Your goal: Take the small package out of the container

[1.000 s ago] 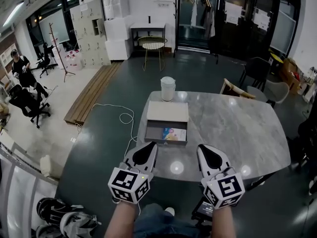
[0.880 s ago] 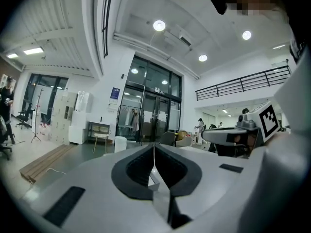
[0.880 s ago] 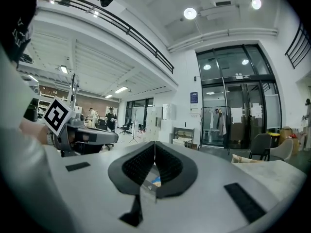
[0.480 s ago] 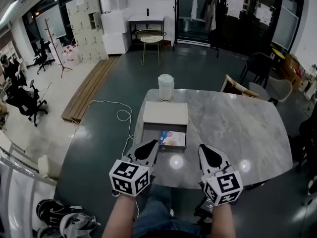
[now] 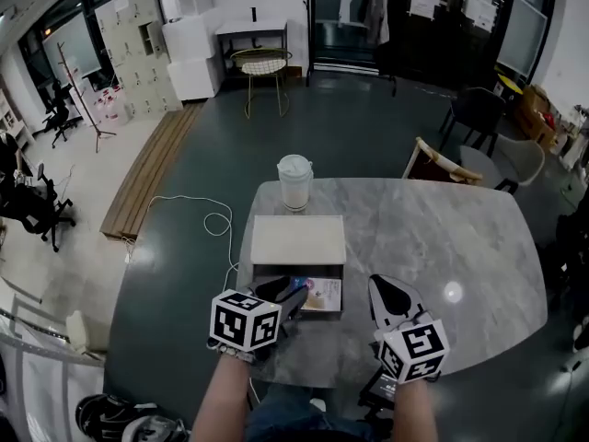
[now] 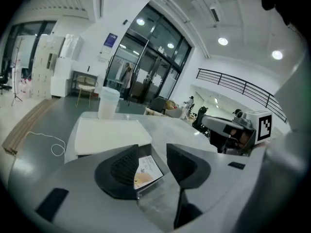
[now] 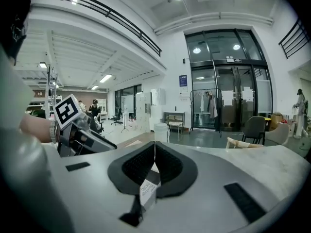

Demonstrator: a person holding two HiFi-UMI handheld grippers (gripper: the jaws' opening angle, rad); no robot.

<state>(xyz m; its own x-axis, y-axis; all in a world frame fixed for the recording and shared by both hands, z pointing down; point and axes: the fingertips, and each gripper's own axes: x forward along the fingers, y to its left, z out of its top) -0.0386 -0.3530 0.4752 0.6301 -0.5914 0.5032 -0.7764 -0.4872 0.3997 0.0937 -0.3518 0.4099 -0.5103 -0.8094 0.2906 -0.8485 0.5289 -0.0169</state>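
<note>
left tool [image 6: 152,147], jaws just opening and now standing wide, noses over the near edge of the open container [image 5: 313,271]. the small package [image 6: 145,171] lies flat inside, just ahead between the jaws, untouched. right tool [image 7: 154,150], jaws pressed together on nothing, hovers to its right over bare bench [image 5: 442,238], clear of the container's side wall.

desk [image 5: 442,238]: grey marble | container [image 5: 342,289]: open, near left on desk, pale lid on far side | small package [image 5: 322,294]: flat inside | left gripper [image 5: 283,291]: over container's near left corner, fingers just opening, nothing held between | right gripper [image 5: 391,295]: right of container, apart | white cup [image 5: 294,182]: beyond lid
</note>
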